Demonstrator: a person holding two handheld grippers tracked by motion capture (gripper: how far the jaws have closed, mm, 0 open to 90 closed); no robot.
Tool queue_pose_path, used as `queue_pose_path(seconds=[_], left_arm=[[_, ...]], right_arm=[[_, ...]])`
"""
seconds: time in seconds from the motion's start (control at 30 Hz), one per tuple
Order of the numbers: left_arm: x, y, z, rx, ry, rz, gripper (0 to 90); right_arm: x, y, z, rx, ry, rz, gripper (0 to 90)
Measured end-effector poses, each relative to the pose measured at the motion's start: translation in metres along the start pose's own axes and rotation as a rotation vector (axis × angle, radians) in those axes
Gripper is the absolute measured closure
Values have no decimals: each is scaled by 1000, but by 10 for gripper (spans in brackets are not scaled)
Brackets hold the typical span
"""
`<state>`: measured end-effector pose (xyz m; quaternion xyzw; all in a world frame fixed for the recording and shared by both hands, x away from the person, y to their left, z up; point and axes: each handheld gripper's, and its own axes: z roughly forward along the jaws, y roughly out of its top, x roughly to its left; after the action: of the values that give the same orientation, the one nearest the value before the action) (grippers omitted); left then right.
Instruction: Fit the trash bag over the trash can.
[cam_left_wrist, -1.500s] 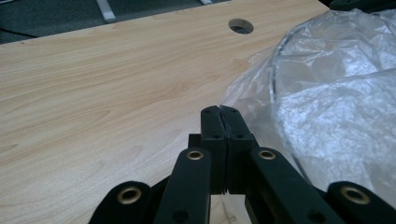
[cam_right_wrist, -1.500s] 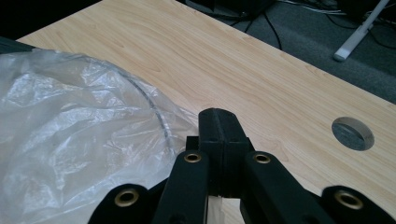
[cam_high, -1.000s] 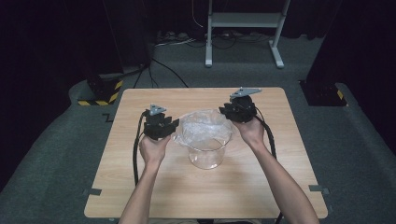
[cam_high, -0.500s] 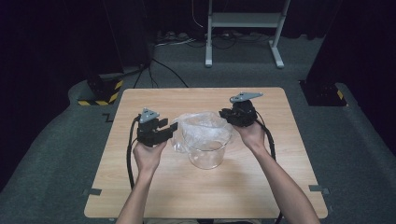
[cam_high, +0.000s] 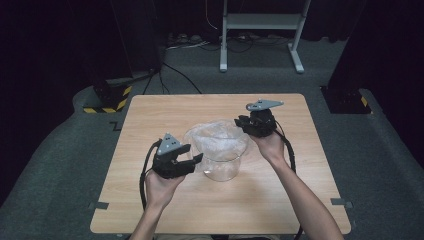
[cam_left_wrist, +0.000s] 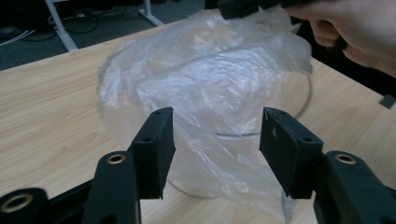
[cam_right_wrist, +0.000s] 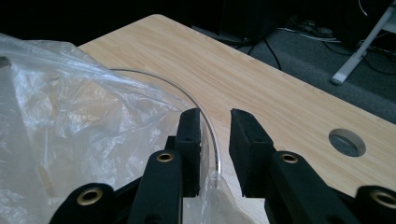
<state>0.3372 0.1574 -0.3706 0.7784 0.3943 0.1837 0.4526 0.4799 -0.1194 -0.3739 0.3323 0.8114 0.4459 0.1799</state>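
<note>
While a person sits at the near edge of a light wooden table (cam_high: 150, 200), two hand-held grippers work on a clear glass bowl (cam_high: 220, 167) lined with a thin, crinkled plastic bag (cam_high: 216, 140). The bowl stands near the middle of the table, between the two hands.

At the left, the left gripper (cam_high: 192, 162) sits just beside the bowl's near-left side, pointing right towards it. Its jaws have just been opening and now stand spread. In the left gripper view, loose bag film (cam_left_wrist: 210, 154) hangs over the bowl's outer wall directly ahead, seen through the gap between the jaws, and the pads do not press on it.

In the middle, the bag is draped over the rim, with its crumpled bulk inside the bowl.

At the right, the right gripper (cam_high: 245, 125) meets the bowl's far-right rim. In the right gripper view, its jaws (cam_right_wrist: 215, 154) straddle the rim: the glass edge and the film over it run up between the narrowly parted pads. The left pad lies against the film, but whether both pads actually pinch cannot be told.

The free film lies straight ahead of the left gripper, so that hand is nearer to the unsecured side; a short push forward would likely bring the film between its pads.
</note>
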Motion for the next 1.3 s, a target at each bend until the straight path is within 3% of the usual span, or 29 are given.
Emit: queue_pose_path(seconds=[0.07,0.2,0.43,0.6,0.7,0.77,0.83,1.07,1.23,1.3], left_arm=[[-4,-3,3,17,-8,4,425],[-8,-9,10,67,16,23,435],[-10,-18,25,201,71,94,693],[9,-29,42,273,91,60,709],[25,-34,52,308,150,40,684],[33,-37,54,309,168,25,665],[35,-37,50,277,162,6,631],[26,-29,11,76,74,-60,479],[8,-18,3,40,-11,-23,453],[2,-15,7,43,-18,-15,452]], right_arm=[[1,0,-1,6,2,-2,729],[1,0,1,25,15,-16,797],[3,1,1,41,15,-54,895],[1,2,-2,40,15,-53,892],[-1,0,-3,52,13,-54,894],[-2,-1,-3,59,11,-54,894],[-2,-1,-3,58,12,-52,893],[5,3,-14,4,39,-50,768],[11,4,-18,-1,59,-63,762],[13,4,-17,2,64,-65,764]])
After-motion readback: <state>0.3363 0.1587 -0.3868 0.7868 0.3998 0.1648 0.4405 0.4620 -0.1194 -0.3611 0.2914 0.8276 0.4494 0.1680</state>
